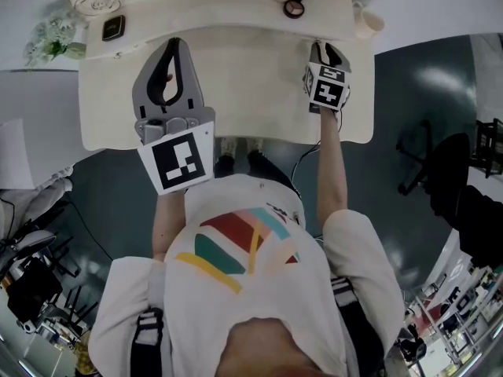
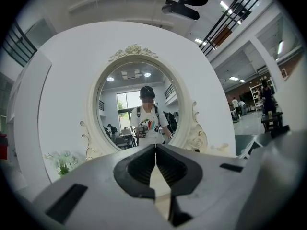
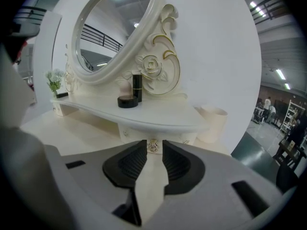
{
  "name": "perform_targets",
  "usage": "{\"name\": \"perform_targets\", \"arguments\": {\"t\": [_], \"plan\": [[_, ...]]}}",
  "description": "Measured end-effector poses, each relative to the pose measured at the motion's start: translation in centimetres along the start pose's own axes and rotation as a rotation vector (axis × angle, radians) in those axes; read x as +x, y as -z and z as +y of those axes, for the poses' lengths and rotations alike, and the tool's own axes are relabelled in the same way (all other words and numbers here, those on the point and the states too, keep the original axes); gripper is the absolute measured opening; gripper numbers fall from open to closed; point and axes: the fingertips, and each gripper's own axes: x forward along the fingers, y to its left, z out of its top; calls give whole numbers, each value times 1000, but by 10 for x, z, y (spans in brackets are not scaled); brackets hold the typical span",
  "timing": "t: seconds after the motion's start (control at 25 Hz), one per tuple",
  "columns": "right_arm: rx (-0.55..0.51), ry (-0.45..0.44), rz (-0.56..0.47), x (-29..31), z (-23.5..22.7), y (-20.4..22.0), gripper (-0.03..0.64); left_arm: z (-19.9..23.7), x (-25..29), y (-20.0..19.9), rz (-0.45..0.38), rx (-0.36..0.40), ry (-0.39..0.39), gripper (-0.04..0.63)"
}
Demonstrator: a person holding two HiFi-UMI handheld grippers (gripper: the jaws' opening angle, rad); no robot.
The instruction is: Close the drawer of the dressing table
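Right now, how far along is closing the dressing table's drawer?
Looks done: the small cream drawer front sits back under the curved cream shelf, seemingly flush. In hand: the right tool has its jaws apart around the drawer's small gold knob, pads not pressing. Remaining: probably only backing that tool away. The left tool is shut on nothing.

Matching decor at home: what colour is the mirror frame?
The frame is cream white with gold trim on its scrollwork, clearest in the right gripper view.

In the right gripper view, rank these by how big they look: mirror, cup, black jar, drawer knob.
1. mirror
2. cup
3. black jar
4. drawer knob, which looks smallest even though it is nearest the camera
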Motion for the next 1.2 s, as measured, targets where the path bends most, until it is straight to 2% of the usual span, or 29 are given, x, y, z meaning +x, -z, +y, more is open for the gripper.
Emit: {"name": "perform_targets", "arguments": {"t": [0.32, 0.6, 0.76, 0.92, 1.2], "plan": [[-10, 46, -142, -42, -10, -52, 8, 5, -14, -16, -43, -22, -7, 8], [-32, 68, -308, -94, -5, -126, 2, 10, -25, -31, -86, -45, -12, 8], [-41, 57, -411, -130, 8, -164, 2, 17, -29, -38, -124, -65, -29, 8], [-67, 38, -507, -166, 28, -193, 2, 19, -33, -43, -115, -71, -20, 8], [-148, 15, -630, -224, 76, -214, 2, 31, -39, -50, -172, -70, -39, 8]]}}
